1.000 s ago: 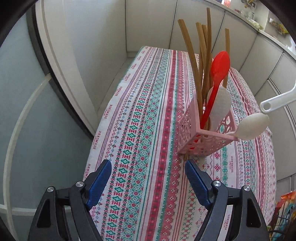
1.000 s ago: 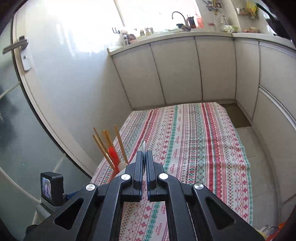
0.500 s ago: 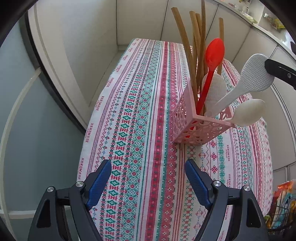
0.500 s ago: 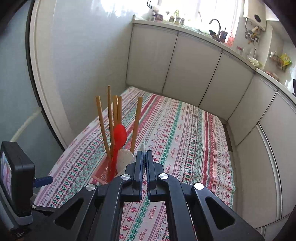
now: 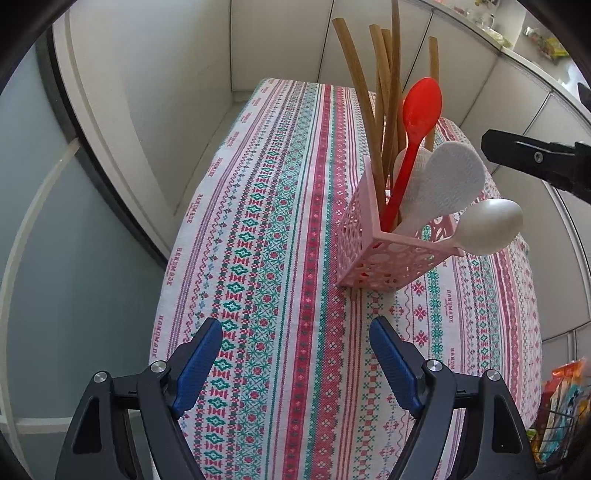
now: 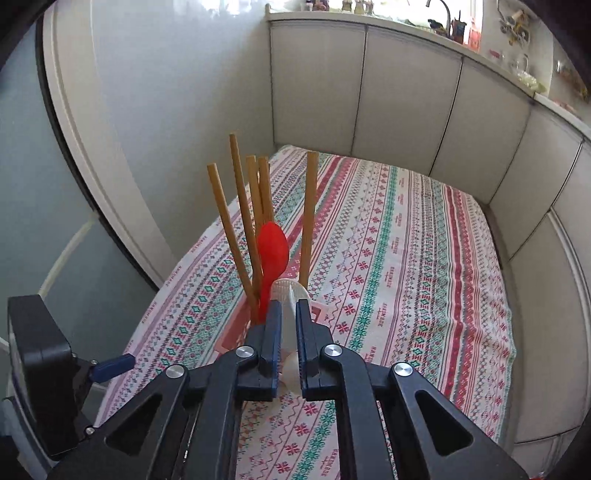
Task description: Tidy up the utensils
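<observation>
A pink perforated utensil holder (image 5: pixel 384 262) stands on the patterned tablecloth (image 5: pixel 280 258). It holds several wooden chopsticks (image 5: pixel 384 110), a red spoon (image 5: pixel 417 122), a white rice paddle (image 5: pixel 443 181) and a cream spoon (image 5: pixel 487 225). My left gripper (image 5: pixel 295 354) is open and empty, low over the cloth in front of the holder. My right gripper (image 6: pixel 284 314) is just above the holder (image 6: pixel 236 332), its jaws slightly apart with the white paddle (image 6: pixel 288 295) showing between them, not clamped. It also shows at the right of the left wrist view (image 5: pixel 535 158).
The table stands in a corner of pale cabinet panels (image 6: pixel 406 103). A glass door (image 5: pixel 55 221) is at its left edge. A wire basket with colourful packets (image 5: pixel 561 406) sits low at the right. A counter with a tap (image 6: pixel 443 14) runs behind.
My right gripper carried the white paddle to the holder, lowered it in, and its jaws have parted. The paddle now stands in the holder. My left gripper stayed open.
</observation>
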Demonstrator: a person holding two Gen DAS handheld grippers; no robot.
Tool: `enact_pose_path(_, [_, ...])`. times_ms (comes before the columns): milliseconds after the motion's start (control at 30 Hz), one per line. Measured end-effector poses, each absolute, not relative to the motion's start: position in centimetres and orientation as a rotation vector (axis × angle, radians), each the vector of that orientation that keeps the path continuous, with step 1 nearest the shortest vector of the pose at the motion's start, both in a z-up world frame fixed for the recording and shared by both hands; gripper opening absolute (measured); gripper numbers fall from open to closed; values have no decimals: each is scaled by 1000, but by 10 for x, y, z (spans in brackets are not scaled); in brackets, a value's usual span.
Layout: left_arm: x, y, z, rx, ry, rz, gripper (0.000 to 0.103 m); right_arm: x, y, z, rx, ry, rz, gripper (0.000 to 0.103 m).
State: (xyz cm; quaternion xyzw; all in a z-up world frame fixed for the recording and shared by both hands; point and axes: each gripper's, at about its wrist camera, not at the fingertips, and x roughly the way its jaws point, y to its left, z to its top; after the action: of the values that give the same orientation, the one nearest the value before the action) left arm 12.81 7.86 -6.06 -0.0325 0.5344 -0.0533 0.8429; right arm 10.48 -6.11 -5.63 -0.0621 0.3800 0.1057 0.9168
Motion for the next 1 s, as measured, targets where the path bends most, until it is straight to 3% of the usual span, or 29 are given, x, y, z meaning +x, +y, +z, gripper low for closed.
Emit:
enact_pose_path(100, [125,73,-54,-61,1116,-113,85,92,-74,-42,-84,738,206,41])
enact_pose_path(267, [113,63,-37,-44,1080,-101,88,58,-110,-21,-25,684,160,49])
enact_pose_path(367, [100,55,-20,-35,1037,-90,92,37,-136,-15,20,673,128,57])
enact_pose_path(433, [90,49,-9,-27,1011,-85,102,22,-152,-13,29,672,92,62])
enact_pose_path(533, [72,38,9,-11,960,-80,103,-1,-170,-11,32,668,40,72])
enact_pose_path(767, [36,12,39,57,879,-85,103,-54,-199,-18,34,659,-64,103])
enact_pose_path(1000, [17,5,55,59,794,-64,103,-78,-209,-21,39,656,-118,103])
